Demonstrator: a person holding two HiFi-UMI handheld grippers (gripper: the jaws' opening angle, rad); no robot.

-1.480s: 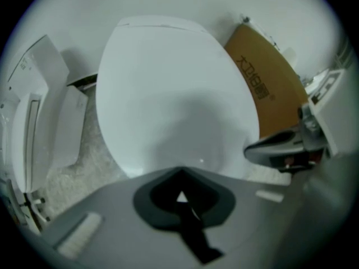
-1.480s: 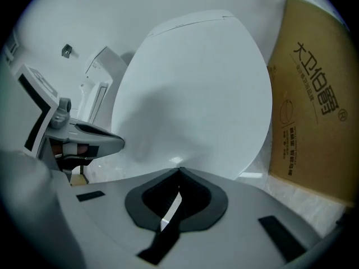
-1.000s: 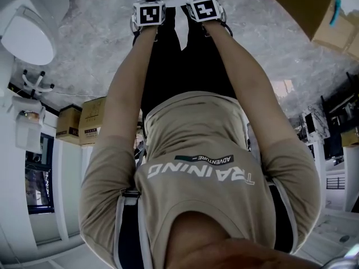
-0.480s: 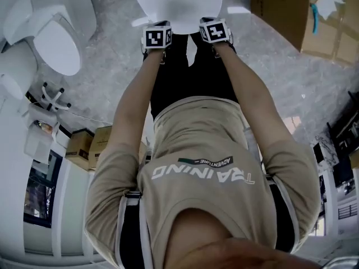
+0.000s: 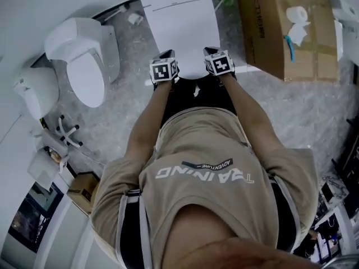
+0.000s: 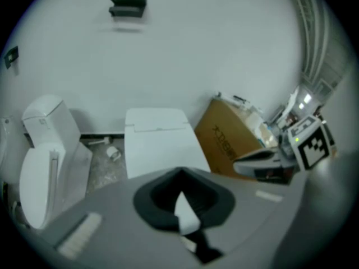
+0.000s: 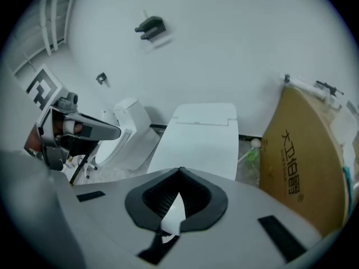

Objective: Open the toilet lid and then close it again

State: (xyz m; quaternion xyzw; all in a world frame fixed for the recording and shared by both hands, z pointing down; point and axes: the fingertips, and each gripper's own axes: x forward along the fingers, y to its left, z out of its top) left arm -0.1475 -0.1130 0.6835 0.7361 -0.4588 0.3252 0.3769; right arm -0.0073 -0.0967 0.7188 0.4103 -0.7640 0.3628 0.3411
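Note:
A white toilet with a flat rectangular lid stands straight ahead with the lid down. It also shows in the left gripper view, lid, and in the right gripper view, lid. My left gripper and right gripper are held side by side at the lid's near edge, a little above it. Each one's jaws meet in its own view, left gripper, right gripper, with nothing between them. I cannot tell whether either touches the lid.
A second white toilet stands to the left with its lid down. A large cardboard box with crumpled paper on top sits right of the toilet. A paper roll lies on the grey marbled floor by the wall.
The head view has swung so the toilet, box and wall come fully into sight. Both grippers stay side by side at the lid's near edge.

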